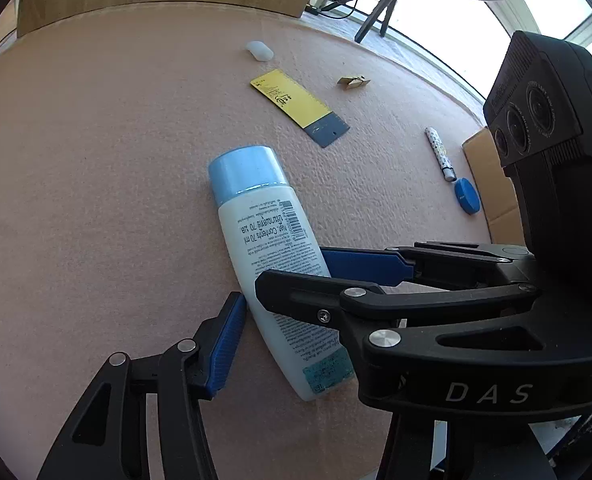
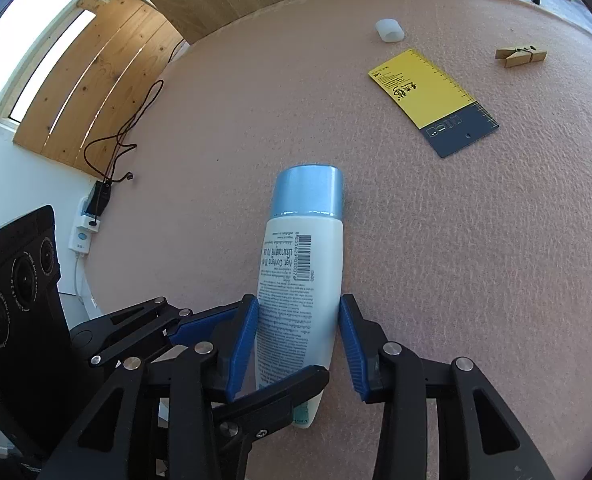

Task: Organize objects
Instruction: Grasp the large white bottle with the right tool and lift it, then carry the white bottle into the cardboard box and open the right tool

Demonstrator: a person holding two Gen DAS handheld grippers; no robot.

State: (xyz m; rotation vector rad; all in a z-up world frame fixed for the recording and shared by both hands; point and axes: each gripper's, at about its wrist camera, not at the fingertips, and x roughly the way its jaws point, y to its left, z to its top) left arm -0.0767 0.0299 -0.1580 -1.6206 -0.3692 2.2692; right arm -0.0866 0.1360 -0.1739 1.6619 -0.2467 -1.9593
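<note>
Pink felt tabletop (image 2: 255,100), wooden panel wall (image 2: 95,80) at ten o'clock, bright window (image 1: 436,12) at one o'clock, daylight

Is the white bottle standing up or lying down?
Lying down. The white bottle rests on its side on the pink table, its blue cap pointing away from the camera.

White bottle (image 1: 273,264) lying on pink mat (image 1: 95,200), between blue-padded fingers (image 1: 227,344); contact seemingly light, unclear
</note>
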